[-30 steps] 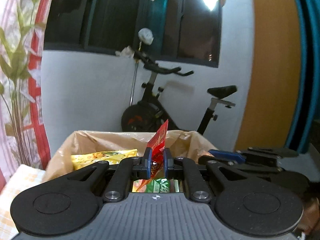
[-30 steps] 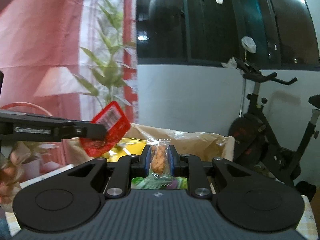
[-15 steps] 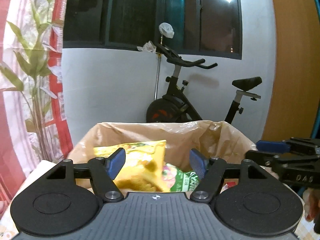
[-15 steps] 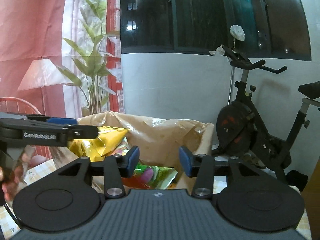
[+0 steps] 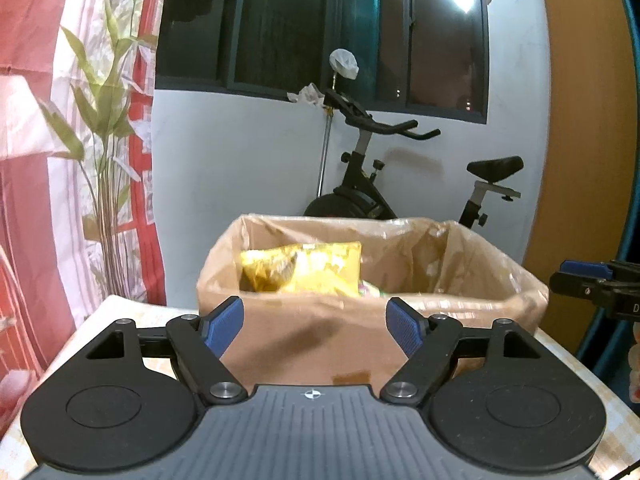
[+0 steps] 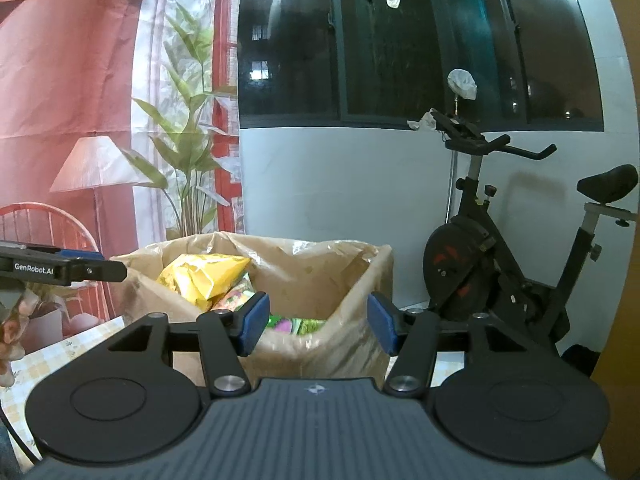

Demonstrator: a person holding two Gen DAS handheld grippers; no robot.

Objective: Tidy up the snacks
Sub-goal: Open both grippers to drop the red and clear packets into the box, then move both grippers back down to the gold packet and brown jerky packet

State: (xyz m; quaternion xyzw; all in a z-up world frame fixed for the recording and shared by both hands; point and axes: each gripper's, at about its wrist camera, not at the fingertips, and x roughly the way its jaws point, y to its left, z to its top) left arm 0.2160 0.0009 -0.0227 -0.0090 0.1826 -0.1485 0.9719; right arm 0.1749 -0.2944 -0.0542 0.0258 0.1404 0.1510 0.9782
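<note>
Both grippers are released and empty: the left gripper [image 5: 316, 328] and the right gripper [image 6: 316, 328] have just been opening, and nothing sits between the jaws of either. The snacks lie in the plastic-lined cardboard box [image 5: 312, 332] that stands on the desk [image 6: 36, 364], toward its far edge; a yellow snack bag [image 5: 304, 268] leans against the box's far-left inner corner, with green and pink packets [image 6: 292, 325] lower down beside it. This looks like the moment just after a drop-off, with both grippers facing the box's near wall. The next move likely calls for finding more loose snacks; none show on the desk here, so the grippers would have to turn elsewhere.
</note>
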